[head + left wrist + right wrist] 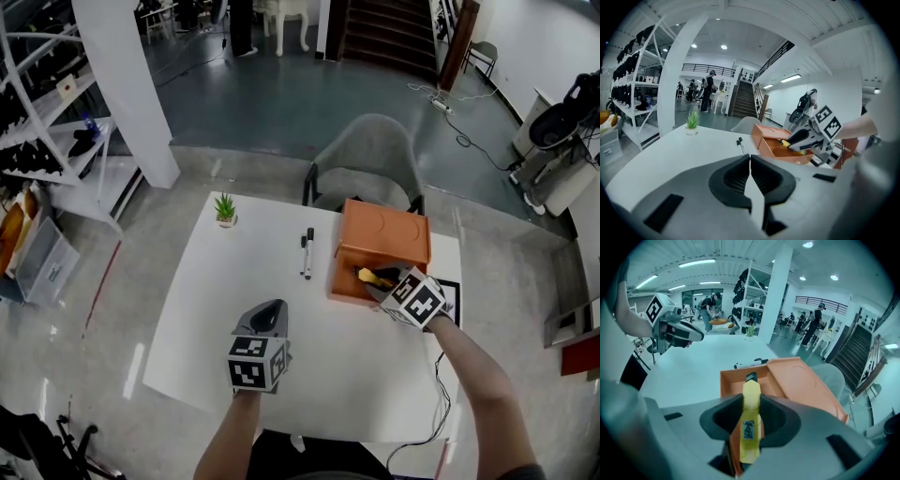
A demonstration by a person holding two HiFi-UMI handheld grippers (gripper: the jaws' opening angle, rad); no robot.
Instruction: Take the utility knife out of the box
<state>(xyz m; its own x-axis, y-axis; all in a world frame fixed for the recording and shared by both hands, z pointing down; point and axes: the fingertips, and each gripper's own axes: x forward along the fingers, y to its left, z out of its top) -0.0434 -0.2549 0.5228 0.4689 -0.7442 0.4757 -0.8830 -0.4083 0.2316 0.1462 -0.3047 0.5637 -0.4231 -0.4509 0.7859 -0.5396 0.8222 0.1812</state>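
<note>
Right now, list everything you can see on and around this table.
table: one, white, centre
box: one, orange, lid open, far right of table
utility knife: one, yellow, in right claw over the box
marker pens: two, black and white, left of box
potted plant: one, green, far left corner
chair: one, grey, behind table
left claw: shut, empty, over near table
right claw: shut on utility knife

There were one orange lidded box (380,234), one yellow utility knife (374,277), two slim black-and-white markers (308,251), one small green potted plant (225,209), one grey chair (367,157), one white table (225,309).
</note>
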